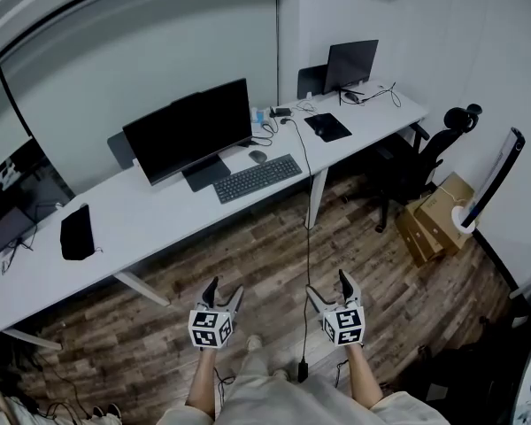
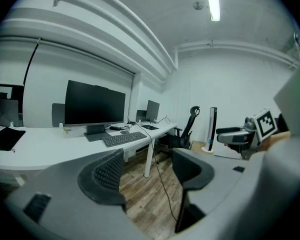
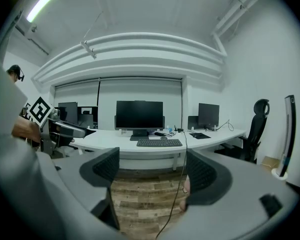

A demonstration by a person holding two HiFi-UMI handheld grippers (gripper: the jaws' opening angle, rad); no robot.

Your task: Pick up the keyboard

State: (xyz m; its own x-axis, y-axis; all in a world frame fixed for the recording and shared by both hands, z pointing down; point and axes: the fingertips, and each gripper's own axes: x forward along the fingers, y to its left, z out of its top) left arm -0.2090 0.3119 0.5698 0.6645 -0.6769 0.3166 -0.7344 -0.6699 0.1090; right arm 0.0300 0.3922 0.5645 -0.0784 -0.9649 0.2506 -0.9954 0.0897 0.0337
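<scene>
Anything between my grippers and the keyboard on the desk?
Nothing solid: open floor lies between the keyboard and the left gripper and right gripper. Only a black cable hangs off the desk right of the keyboard, trailing across the floor beside the right gripper.

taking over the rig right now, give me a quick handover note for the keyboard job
Left claw: open, empty, over the wood plank floor, short of the desk.
Right claw: open, empty, level with the left one.
Dark grey flat keyboard: lying on the long white desk in front of the black monitor, untouched.
Done: nothing yet.
Left: close in on the desk, grip the keyboard, lift it.
</scene>
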